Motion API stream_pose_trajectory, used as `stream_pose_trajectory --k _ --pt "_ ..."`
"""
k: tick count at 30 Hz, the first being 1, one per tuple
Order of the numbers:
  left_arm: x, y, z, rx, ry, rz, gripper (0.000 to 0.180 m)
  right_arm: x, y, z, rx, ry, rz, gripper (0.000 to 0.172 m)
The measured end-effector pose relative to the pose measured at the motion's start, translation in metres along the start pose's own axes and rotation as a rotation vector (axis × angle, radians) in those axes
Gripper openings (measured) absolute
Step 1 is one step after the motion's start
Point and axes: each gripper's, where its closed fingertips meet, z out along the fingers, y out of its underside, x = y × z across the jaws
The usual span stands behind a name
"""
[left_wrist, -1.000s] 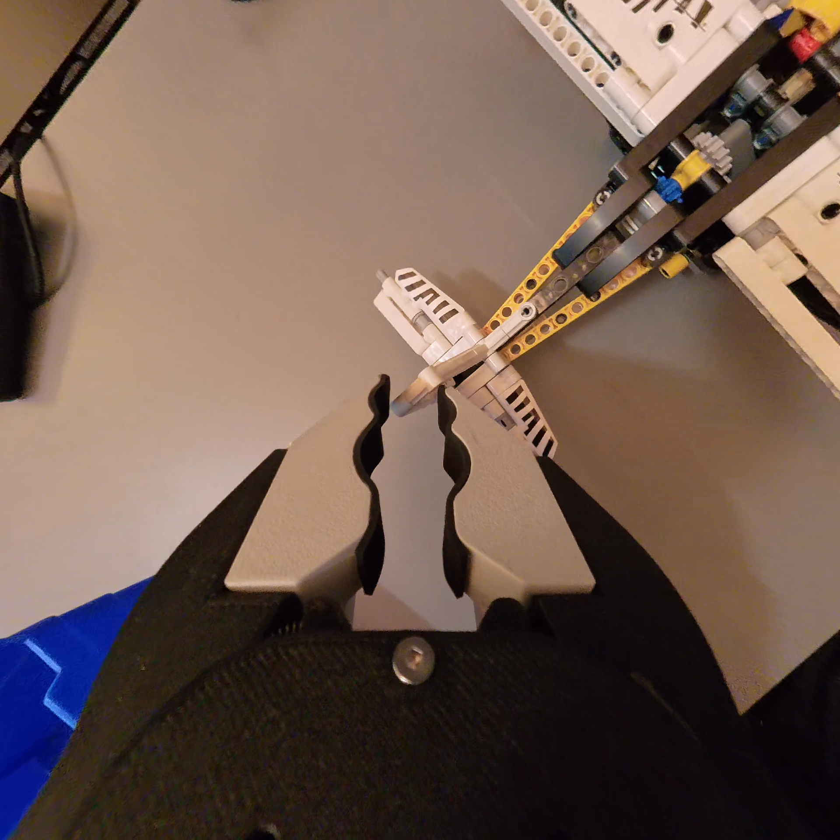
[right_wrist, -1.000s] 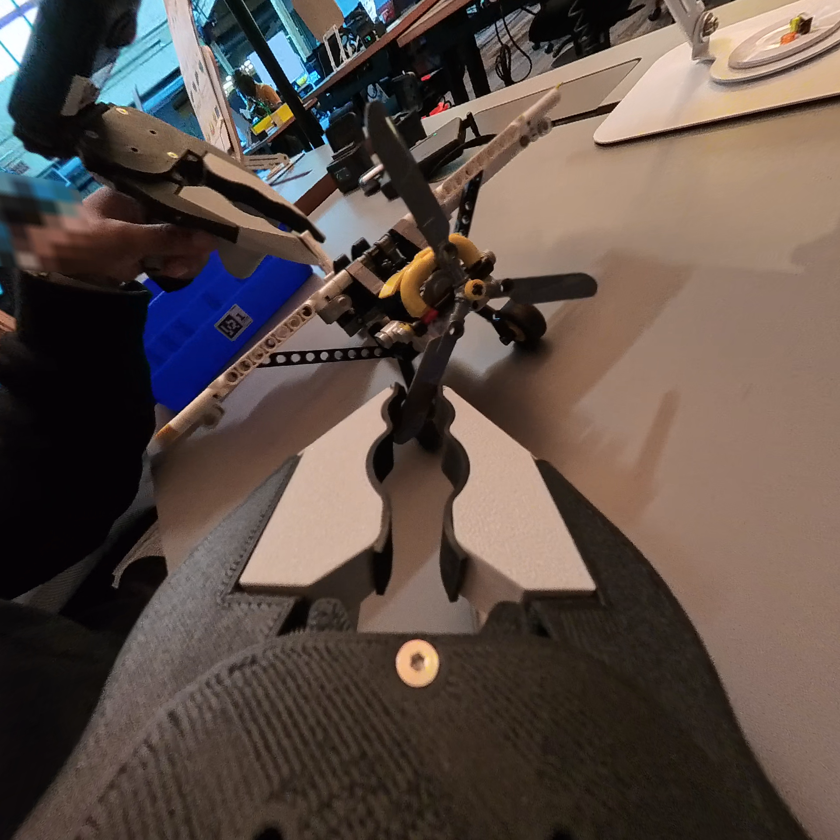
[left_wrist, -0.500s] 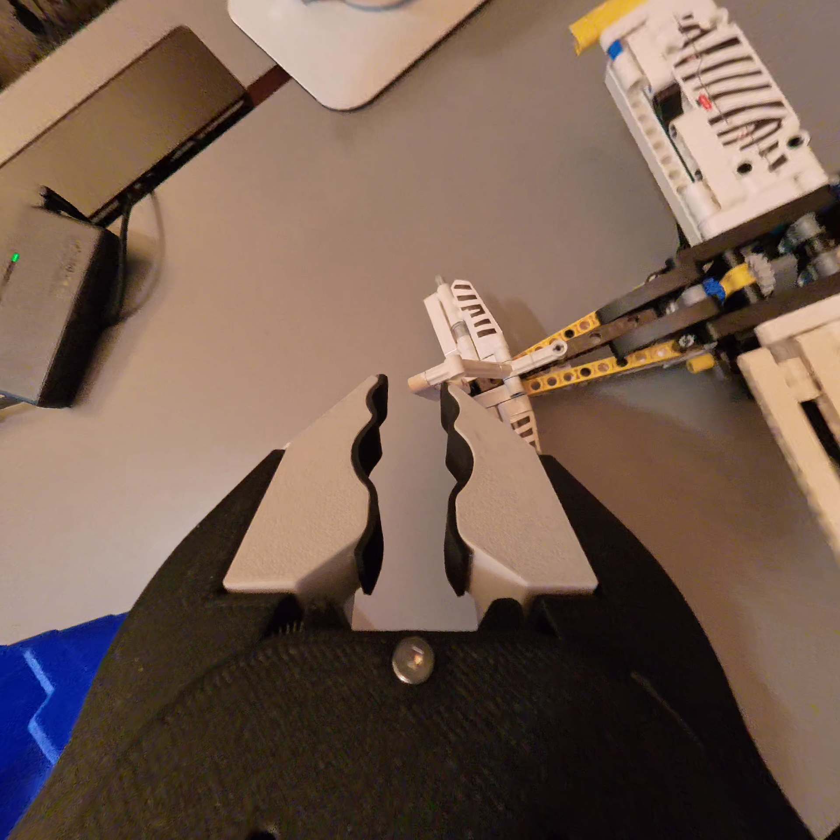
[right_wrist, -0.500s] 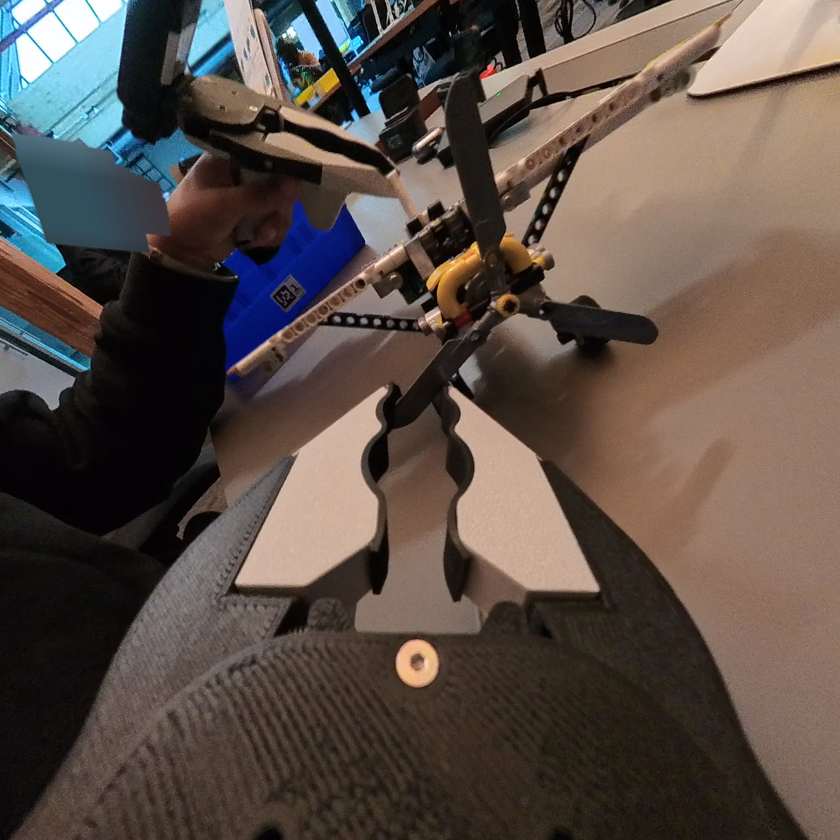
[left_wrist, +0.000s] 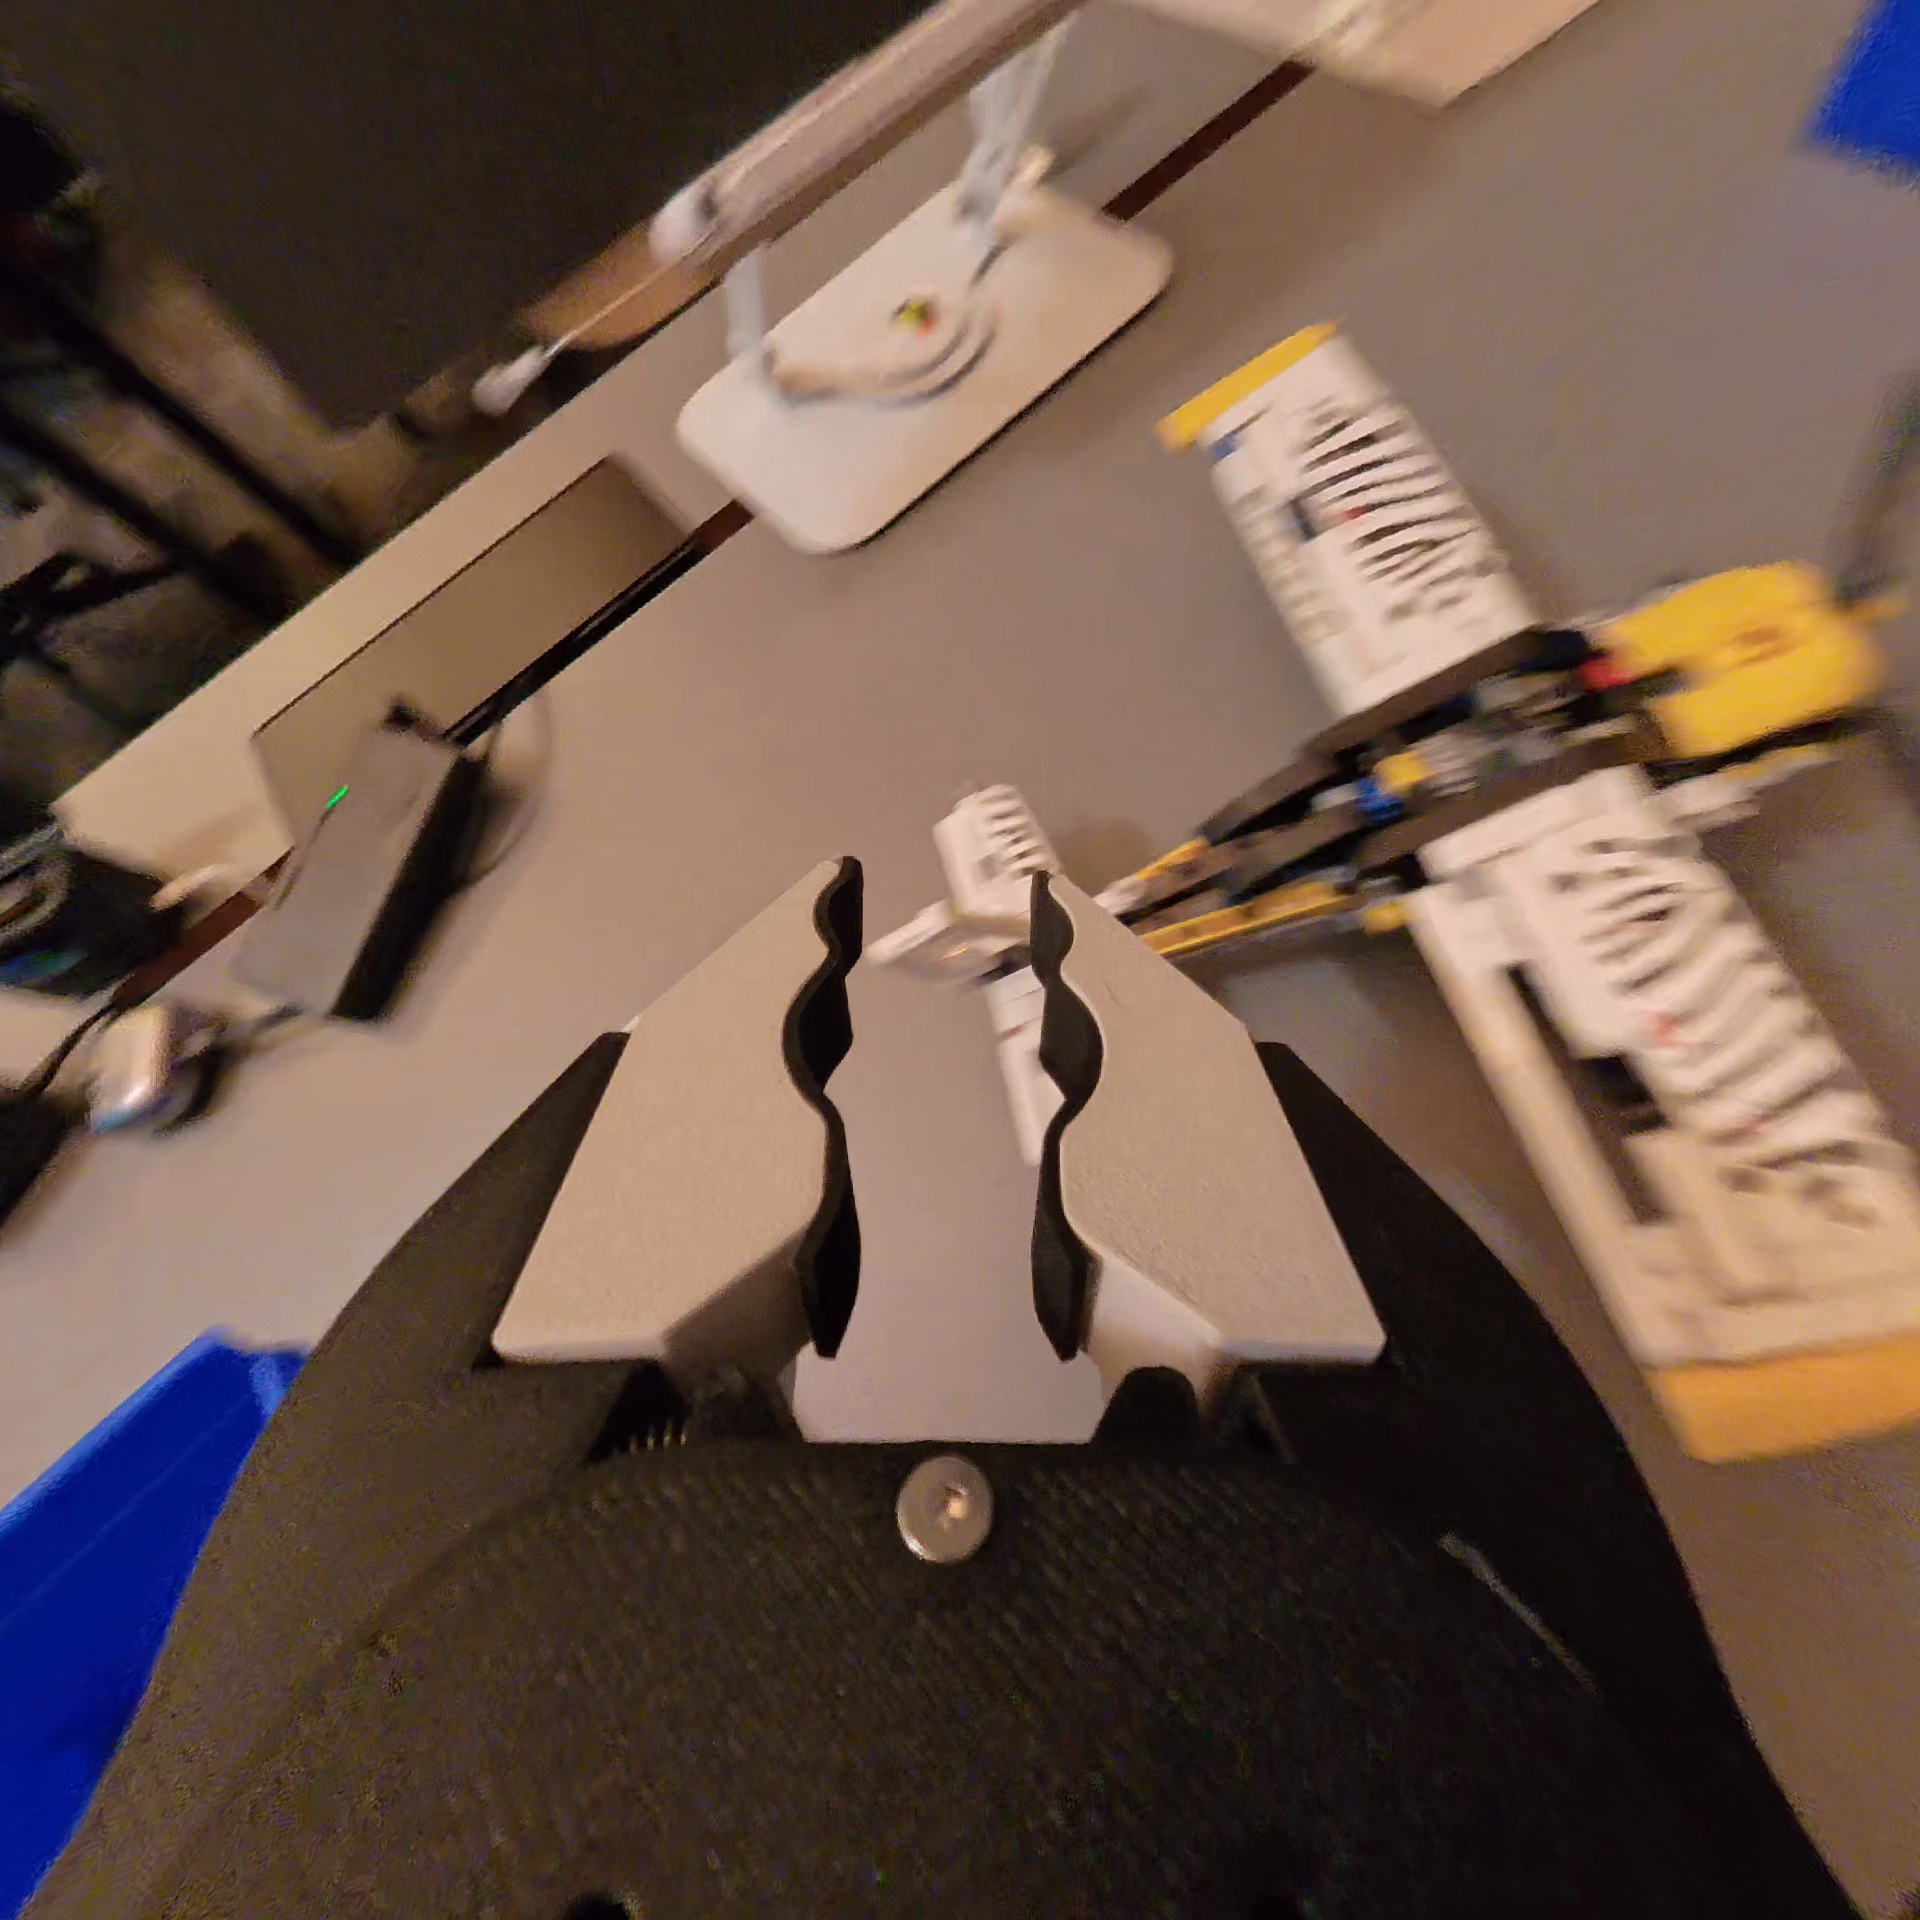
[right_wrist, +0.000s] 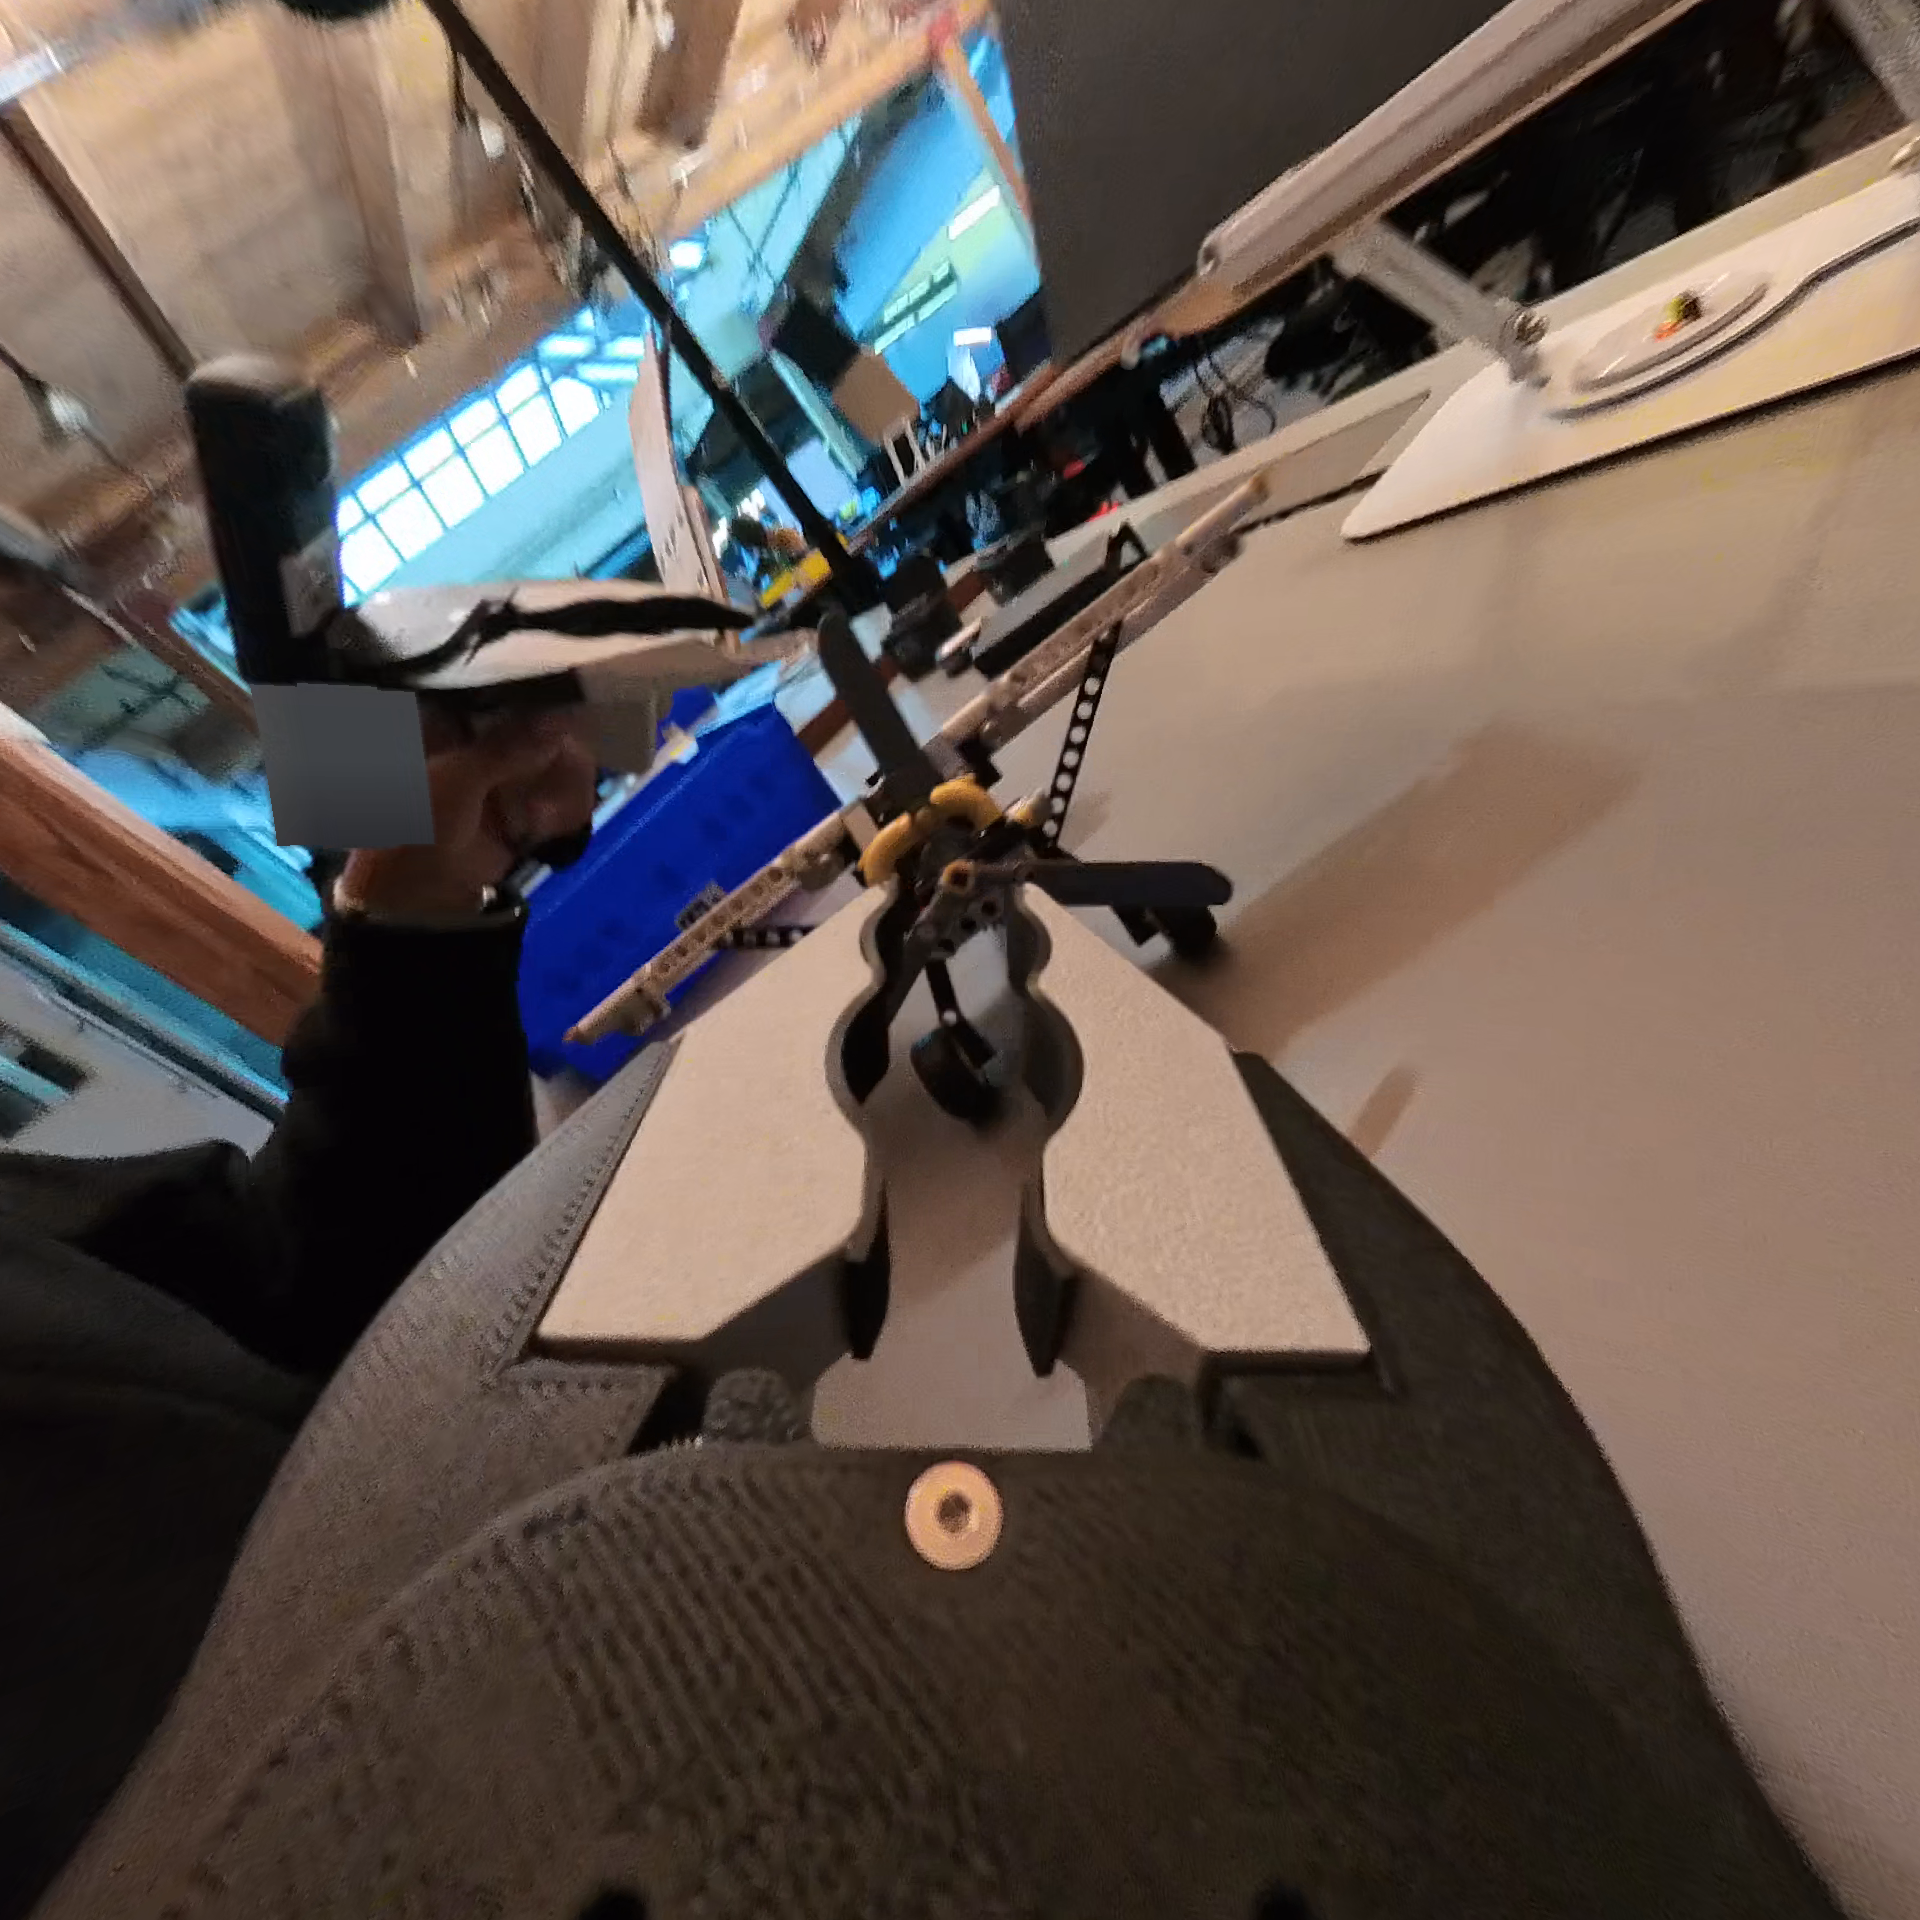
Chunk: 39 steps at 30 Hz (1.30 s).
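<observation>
A toy brick plane with white striped wings (left_wrist: 1361, 520) and a yellow nose (left_wrist: 1745, 665) stands on the grey table (left_wrist: 727, 675). My left gripper (left_wrist: 945, 878) is open and empty. It hovers above the plane's white tail (left_wrist: 987, 831), which shows past the right fingertip. The right wrist view shows it raised behind the plane (right_wrist: 727, 623). My right gripper (right_wrist: 954, 906) is at the plane's front and is open. The propeller hub (right_wrist: 961, 883) stands between its fingertips, and the lower dark blade (right_wrist: 883, 997) runs down along the left finger. Table shows between the hub and the right finger.
A blue bin (right_wrist: 665, 862) sits at the table's near left edge behind the plane and also shows in the left wrist view (left_wrist: 94, 1558). A white stand base (left_wrist: 914, 436) and a dark box with a green light (left_wrist: 364, 873) stand farther back. A plane wheel (right_wrist: 1190, 930) rests on the table. My right fingertips sit around 25 cm from my left ones. The white stand base (left_wrist: 914, 436) is about equally far from each gripper, around 35 cm.
My left gripper pulled back from the tail, tilted, and its jaws widened. My right gripper moved forward: the blade tip was between its fingertips, and now the hub is there.
</observation>
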Motion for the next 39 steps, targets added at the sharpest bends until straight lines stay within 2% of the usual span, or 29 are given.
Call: stream_pose_trajectory --k 3,6,9,12,16,19,22,35,39 --pt "0.06 -0.025 -0.009 0.08 0.205 0.071 0.033 0.006 -0.005 0.003 0.03 0.0 0.013 0.014" --pt "0.121 -0.036 -0.01 0.07 0.406 0.171 0.037 0.005 -0.003 0.015 -0.008 0.01 -0.039 0.011" --pt "0.155 -0.037 0.004 0.019 0.48 0.287 0.039 0.003 0.0 0.028 -0.043 0.027 -0.106 0.008" --pt "0.166 -0.04 0.023 -0.02 0.483 0.379 0.038 0.002 0.004 0.032 -0.055 0.021 -0.137 0.009" --pt "0.181 -0.046 0.035 -0.047 0.593 0.369 0.037 0.001 0.01 0.032 -0.051 -0.016 -0.113 0.01" --pt "0.182 -0.048 0.046 -0.071 0.62 0.356 0.034 -0.003 0.009 0.031 -0.038 -0.053 -0.085 0.011" --pt "0.186 -0.047 0.053 -0.084 0.659 0.354 0.017 -0.002 0.01 0.032 -0.047 -0.046 -0.083 0.01" --pt "0.194 -0.039 0.048 -0.108 0.774 0.363 0.005 0.002 0.011 0.033 -0.057 -0.042 -0.052 0.004" --pt "0.191 -0.033 0.045 -0.107 0.739 0.462 0.006 0.002 0.011 0.033 -0.057 -0.044 -0.051 0.004"
